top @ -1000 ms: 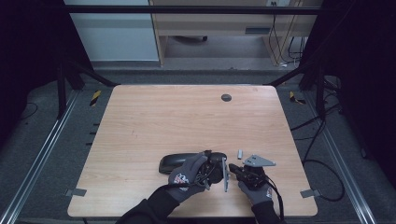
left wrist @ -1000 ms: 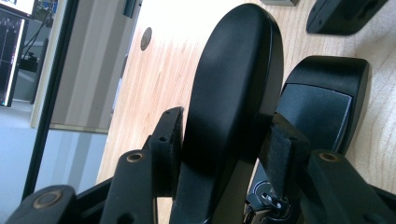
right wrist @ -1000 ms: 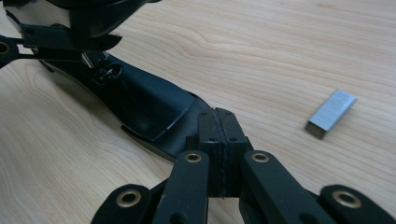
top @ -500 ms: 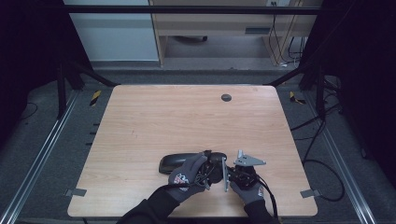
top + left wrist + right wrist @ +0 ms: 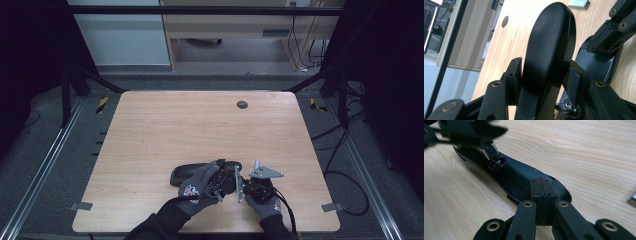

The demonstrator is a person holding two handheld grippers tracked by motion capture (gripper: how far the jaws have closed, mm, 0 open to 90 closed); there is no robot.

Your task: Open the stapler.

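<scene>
A black, long hinged case lies open near the table's front edge (image 5: 186, 173). In the left gripper view, my left gripper (image 5: 544, 75) is shut on the case's raised oval lid (image 5: 551, 42), with one pad on each face. The case's base (image 5: 511, 176) lies flat on the wood, with a small metal fitting (image 5: 497, 163) inside it. My right gripper (image 5: 541, 191) is shut, pads together, at the near end of that base; I cannot tell whether a thin edge is pinched. In the high view the left gripper (image 5: 226, 176) and right gripper (image 5: 251, 188) sit close together in gloved hands.
The wooden table (image 5: 200, 130) has a round dark grommet (image 5: 242, 104) at the far middle. A small grey metal piece (image 5: 579, 3) lies on the wood just past the case. Black frame rails and cables run along both sides of the table.
My right gripper has slid a little left, closing up on the case and the left hand. The left gripper and the lid have stayed put.
</scene>
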